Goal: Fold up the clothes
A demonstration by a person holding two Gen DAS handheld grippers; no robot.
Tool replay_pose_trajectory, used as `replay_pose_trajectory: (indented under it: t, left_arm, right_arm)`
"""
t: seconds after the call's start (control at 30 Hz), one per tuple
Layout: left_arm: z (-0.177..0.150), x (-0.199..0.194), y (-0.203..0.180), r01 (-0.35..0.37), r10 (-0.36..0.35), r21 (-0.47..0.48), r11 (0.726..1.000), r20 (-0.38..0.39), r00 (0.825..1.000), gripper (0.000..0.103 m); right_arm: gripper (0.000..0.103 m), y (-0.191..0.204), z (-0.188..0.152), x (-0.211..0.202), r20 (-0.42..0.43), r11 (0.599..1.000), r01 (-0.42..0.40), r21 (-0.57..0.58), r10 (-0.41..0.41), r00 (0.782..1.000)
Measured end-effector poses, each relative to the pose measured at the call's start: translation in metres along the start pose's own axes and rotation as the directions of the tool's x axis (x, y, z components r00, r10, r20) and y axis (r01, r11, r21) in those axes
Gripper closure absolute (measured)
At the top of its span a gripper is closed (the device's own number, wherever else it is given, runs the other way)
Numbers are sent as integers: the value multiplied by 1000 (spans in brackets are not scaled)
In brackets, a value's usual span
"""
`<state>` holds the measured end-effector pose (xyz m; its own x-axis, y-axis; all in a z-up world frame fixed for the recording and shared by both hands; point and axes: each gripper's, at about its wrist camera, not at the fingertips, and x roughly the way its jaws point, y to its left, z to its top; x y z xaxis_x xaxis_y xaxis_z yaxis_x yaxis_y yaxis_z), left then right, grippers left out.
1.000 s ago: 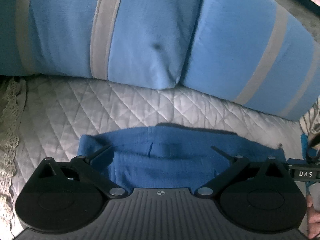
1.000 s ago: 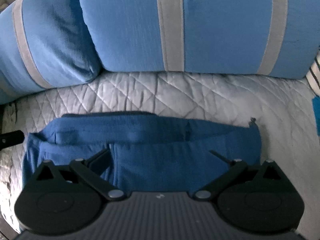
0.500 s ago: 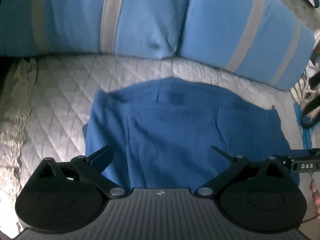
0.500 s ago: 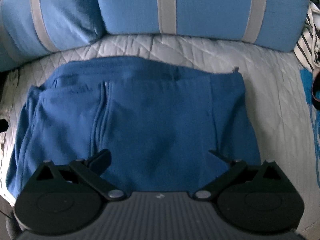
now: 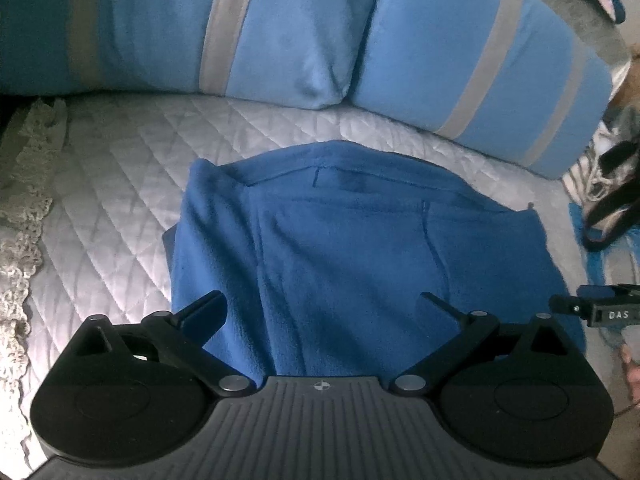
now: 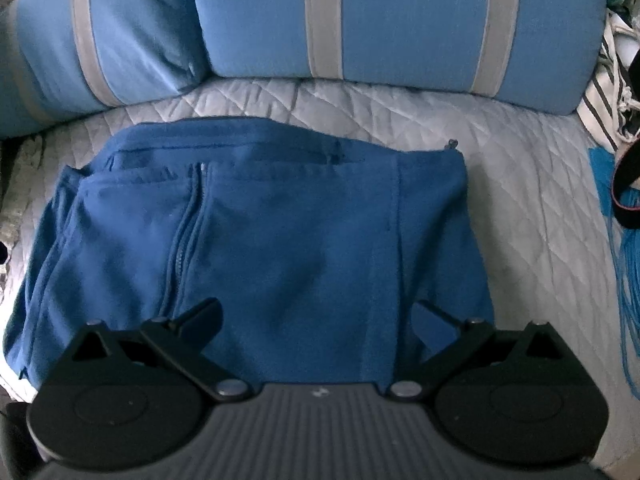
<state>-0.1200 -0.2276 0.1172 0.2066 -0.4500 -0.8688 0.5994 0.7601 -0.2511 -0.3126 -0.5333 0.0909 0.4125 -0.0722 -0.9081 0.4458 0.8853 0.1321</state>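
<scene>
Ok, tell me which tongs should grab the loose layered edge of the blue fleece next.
Left, probably. The stacked loose edges of the blue fleece jacket bunch on its left side, nearest the left tongs. The right tongs hang open over the tidy right part.

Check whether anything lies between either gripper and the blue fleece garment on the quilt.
Nothing visible does. The blue fleece garment lies flat on the quilt, directly beneath the open left gripper and open right gripper. The striped pillows sit behind it.
</scene>
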Motion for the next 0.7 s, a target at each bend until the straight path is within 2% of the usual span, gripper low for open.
replay_pose_trajectory:
  t: [0.13, 0.27, 0.4, 0.53, 0.6, 0.7]
  left_arm:
    - [-1, -2, 24, 80, -80, -40, 996, 8, 997, 0]
    - [-5, -4, 53, 181, -177, -99, 979, 41, 983, 0]
    - [-11, -3, 81, 242, -235, -129, 962, 67, 970, 0]
    - [-17, -7, 101, 359, -348, -104, 928, 112, 931, 0]
    - [-21, -9, 109, 384, -371, -94, 918, 134, 919, 0]
    - [-26, -6, 118, 394, -380, -93, 914, 138, 915, 0]
  right_arm:
    - [0, -21, 2, -6, 50, 999, -45, 4, 44, 998]
    - [0, -44, -2, -10, 107, 988, -150, -22, 151, 983]
    - [0, -71, -6, -1, 52, 967, -253, 25, 251, 967]
    - [0, -92, -12, 8, 6, 952, -304, 47, 304, 953]
    - [0, -101, -16, 12, 0, 943, -331, 30, 331, 944]
    - [0, -122, -22, 17, 13, 930, -365, 42, 365, 931]
